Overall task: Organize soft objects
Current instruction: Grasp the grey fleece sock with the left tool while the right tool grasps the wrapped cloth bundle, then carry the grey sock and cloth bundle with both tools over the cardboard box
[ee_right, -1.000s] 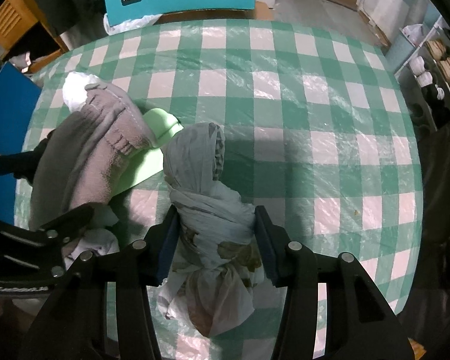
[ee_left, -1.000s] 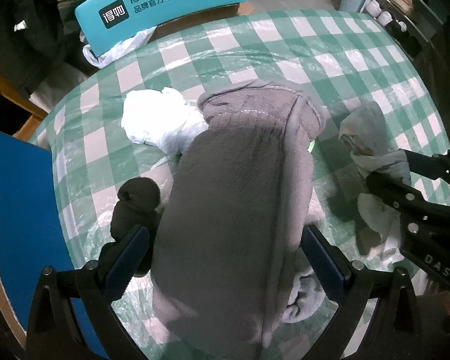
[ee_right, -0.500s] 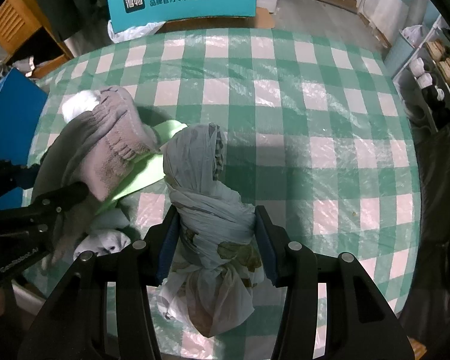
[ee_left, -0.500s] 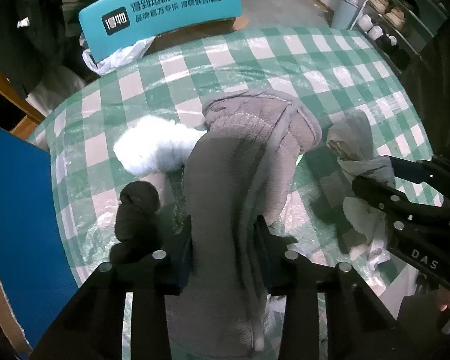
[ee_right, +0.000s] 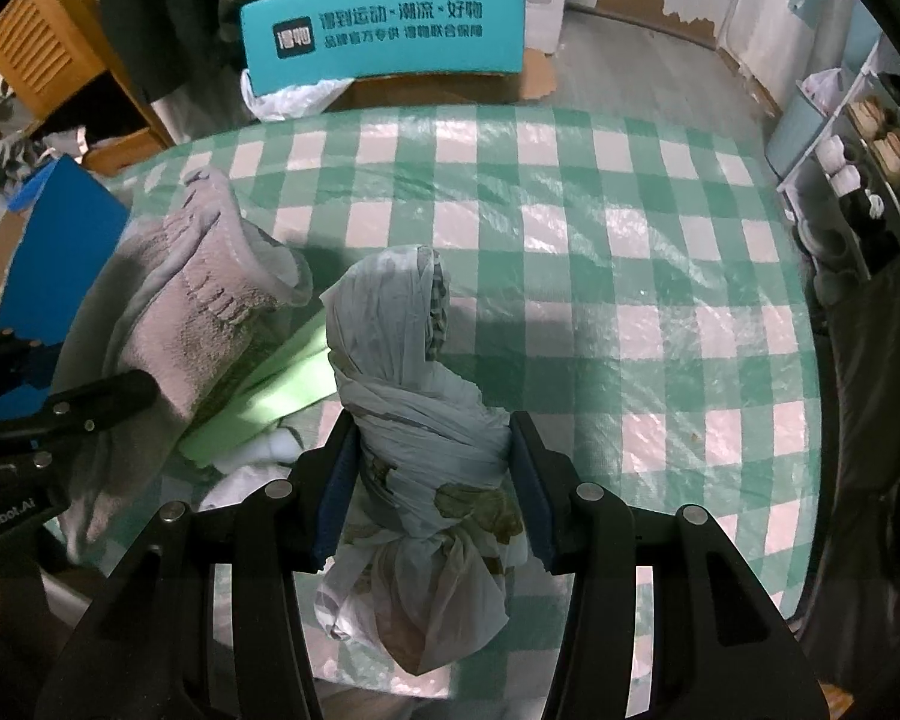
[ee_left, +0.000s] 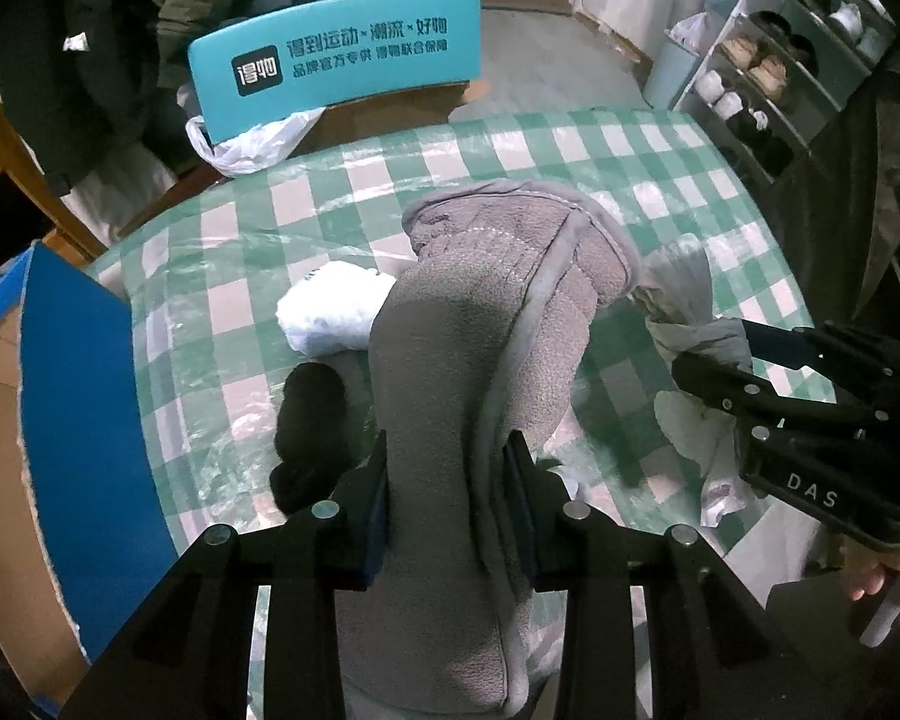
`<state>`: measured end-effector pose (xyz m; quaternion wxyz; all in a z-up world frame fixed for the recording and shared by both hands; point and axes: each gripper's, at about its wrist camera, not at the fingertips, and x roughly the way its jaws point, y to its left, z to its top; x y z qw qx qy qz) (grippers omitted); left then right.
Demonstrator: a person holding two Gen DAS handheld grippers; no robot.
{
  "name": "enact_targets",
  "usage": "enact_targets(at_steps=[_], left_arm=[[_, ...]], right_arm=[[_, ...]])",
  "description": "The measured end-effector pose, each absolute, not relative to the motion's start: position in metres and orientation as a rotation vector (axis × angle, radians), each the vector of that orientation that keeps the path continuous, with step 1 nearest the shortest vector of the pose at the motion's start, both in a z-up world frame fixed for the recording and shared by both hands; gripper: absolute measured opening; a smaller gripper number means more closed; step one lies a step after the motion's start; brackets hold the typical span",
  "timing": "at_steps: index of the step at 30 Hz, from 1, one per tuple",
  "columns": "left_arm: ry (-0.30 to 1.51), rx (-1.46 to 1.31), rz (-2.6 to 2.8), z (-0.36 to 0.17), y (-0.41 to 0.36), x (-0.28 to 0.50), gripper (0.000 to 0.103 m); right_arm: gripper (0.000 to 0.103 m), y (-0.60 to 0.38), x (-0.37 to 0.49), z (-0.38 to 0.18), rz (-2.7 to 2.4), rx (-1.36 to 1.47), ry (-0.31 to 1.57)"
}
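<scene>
Left wrist view, left to right. Blue board (ee_left: 72,450) upright at table edge, rough cut rim. Round table in green-and-white checked cloth (ee_left: 624,150) under clear, wrinkled plastic film. Dark balled sock (ee_left: 312,414) lying on cloth just left of left gripper (ee_left: 447,504). White crumpled cloth (ee_left: 330,315) beyond it, partly hidden behind grey fleece garment (ee_left: 498,312). Left gripper pinched tight on grey fleece garment, jaws drawn in narrow, fabric bunched between blue pads; jaws just closed within the last second. Garment thick, nappy, with stitched seam and folded hem; far end hanging over cloth, blocking view of items behind. Teal sign with Chinese lettering (ee_left: 336,60) at far side, white plastic bag (ee_left: 252,144) below it. Shelf with shoes (ee_left: 768,66) at far right.

Right wrist view. Same fleece garment at left, light green flat foam piece (ee_right: 276,396) under it, white soft items beneath, unclear. Right gripper (ee_right: 435,480) clamped about half-open on pale grey knotted cloth bundle (ee_right: 402,372), thin, twisted, printed with brown patches; bundle sticks up between pads, tail hanging below. Bare checked cloth to the right.
</scene>
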<state>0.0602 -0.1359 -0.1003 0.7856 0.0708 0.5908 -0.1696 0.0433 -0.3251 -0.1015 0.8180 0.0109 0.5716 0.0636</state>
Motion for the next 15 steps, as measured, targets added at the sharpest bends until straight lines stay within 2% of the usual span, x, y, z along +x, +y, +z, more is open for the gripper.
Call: enact_targets(at_steps=[15], left_arm=[[1.212,0.095,-0.368,-0.065,-0.107,0.043,0.032]], right_arm=[[0.048,-0.311,0.032,-0.066,0.16,0.02,1.167]])
